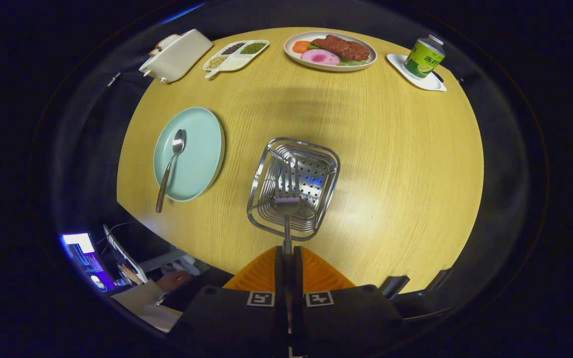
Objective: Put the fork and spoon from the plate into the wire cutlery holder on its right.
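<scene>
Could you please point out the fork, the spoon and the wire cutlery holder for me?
fork (286, 203): gripper view, on its head, just ahead of the shut fingers, over the holder.
spoon (178, 141): gripper view, on its bowl, lying on the plate.
wire cutlery holder (260, 169): gripper view, on its near-left rim.

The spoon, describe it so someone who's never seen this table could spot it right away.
On the round wooden table, find the pale green plate, left of the wire cutlery holder. The spoon lies across it, dark handle overhanging the near rim. The only other utensil, the fork, is gripped in the claw over the holder.
</scene>
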### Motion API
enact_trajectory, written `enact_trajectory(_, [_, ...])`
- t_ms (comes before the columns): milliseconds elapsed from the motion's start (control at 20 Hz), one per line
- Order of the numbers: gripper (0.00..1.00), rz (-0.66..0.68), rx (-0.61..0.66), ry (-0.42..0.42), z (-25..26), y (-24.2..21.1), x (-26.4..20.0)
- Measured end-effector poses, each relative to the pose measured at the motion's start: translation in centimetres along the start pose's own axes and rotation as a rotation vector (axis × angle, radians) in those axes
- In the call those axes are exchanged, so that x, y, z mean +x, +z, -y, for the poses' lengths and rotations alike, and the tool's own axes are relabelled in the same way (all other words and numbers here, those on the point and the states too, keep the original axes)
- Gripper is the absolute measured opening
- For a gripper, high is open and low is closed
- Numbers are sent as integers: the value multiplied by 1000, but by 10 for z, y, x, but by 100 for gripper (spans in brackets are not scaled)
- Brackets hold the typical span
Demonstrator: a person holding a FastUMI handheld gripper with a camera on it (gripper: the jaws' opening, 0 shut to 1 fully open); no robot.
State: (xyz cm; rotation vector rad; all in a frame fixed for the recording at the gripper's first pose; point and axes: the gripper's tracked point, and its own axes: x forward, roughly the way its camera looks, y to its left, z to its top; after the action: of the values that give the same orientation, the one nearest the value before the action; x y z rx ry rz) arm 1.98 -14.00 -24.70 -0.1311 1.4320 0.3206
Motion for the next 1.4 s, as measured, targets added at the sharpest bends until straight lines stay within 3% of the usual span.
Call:
enact_trajectory(300, [9, -81, -16, -20, 4, 4, 9])
enact_trajectory(500, [21, -64, -45, -7, 1, 7, 6])
enact_trajectory(600, [51, -11, -49, 17, -3, 14, -1])
enact_trajectory(700, [100, 52, -22, 27, -5, 22, -15])
enact_trajectory(1050, [100, 304, 4, -8, -8, 44, -63])
enact_trajectory(1400, [100, 509, -88, 16, -74, 63, -108])
